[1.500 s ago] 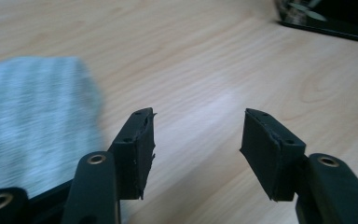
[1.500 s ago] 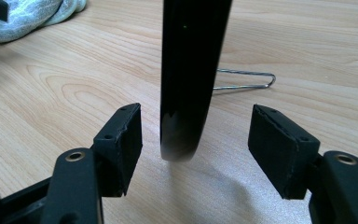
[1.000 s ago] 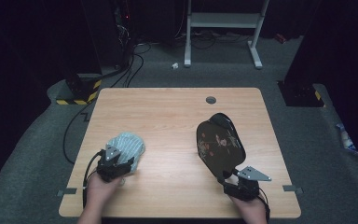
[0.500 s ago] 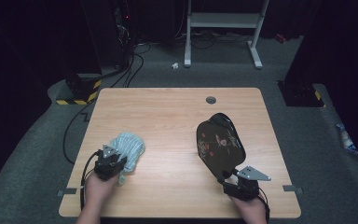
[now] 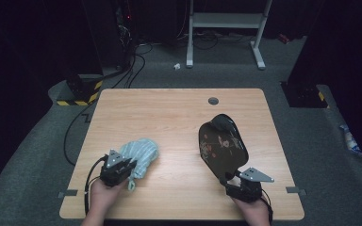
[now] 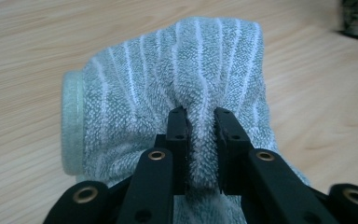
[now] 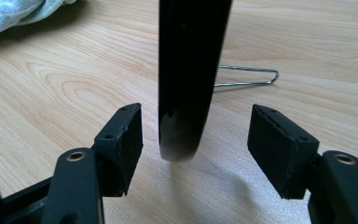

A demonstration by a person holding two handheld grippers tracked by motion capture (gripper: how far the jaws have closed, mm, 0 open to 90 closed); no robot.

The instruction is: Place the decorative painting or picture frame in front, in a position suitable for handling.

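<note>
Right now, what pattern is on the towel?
Pale green towel with thin white stripes, clearest in the left gripper view.

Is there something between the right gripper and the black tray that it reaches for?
Nothing visible. The black tray stands on edge between the open jaws of the right gripper, with bare gaps on both sides. The wire stand lies behind it.

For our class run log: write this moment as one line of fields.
left gripper: just closed, shut on towel | right gripper: open, jaws either side of tray edge, not touching | table: both rest on it

Wooden table [image 5: 169,113]: striped towel [image 5: 141,153] front-left, black tray [image 5: 221,148] front-right.
</note>
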